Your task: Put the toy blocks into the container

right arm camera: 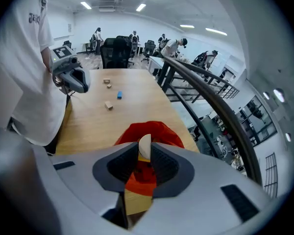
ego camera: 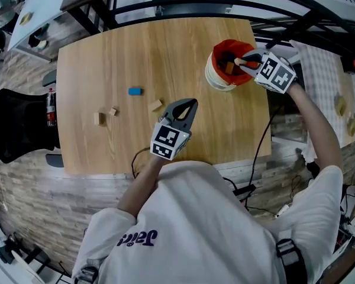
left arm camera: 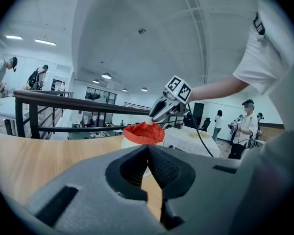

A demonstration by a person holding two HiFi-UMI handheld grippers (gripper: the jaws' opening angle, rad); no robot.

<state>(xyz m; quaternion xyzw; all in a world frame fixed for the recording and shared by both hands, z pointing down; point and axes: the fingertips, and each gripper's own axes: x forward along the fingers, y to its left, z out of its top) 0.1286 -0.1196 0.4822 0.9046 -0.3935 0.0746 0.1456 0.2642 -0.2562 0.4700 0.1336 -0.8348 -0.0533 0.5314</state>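
Right gripper [right arm camera: 144,153] jaws are clamped on a pale wooden block [right arm camera: 144,143] with a rounded top edge, which stands upright between the pads. Directly beyond the jaws gapes the red-lined container [right arm camera: 162,132], so the held block hangs over its mouth. From the head view this gripper slants steeply down over the tub, whose white wall [ego camera: 215,79] sits toward 2 o'clock on the wooden surface [ego camera: 106,58]. An orange-brown piece [ego camera: 229,68] shows inside the red liner; I cannot tell exactly what it is.

Left gripper [left arm camera: 148,150] jaws are closed tip to tip with nothing between them. This gripper hovers near the surface's 6 o'clock edge, pointing toward the container at its 1 o'clock.

Four loose blocks lie on the surface, well apart from the container. A tan block [ego camera: 157,105] lies just beside the left jaws at their 9 o'clock. A blue block [ego camera: 135,91] is farther out at 10 o'clock. Two small wooden blocks [ego camera: 99,118] and [ego camera: 113,112] sit close together toward the surface's 8 o'clock.

A black chair [ego camera: 15,126] stands past the 9 o'clock edge.
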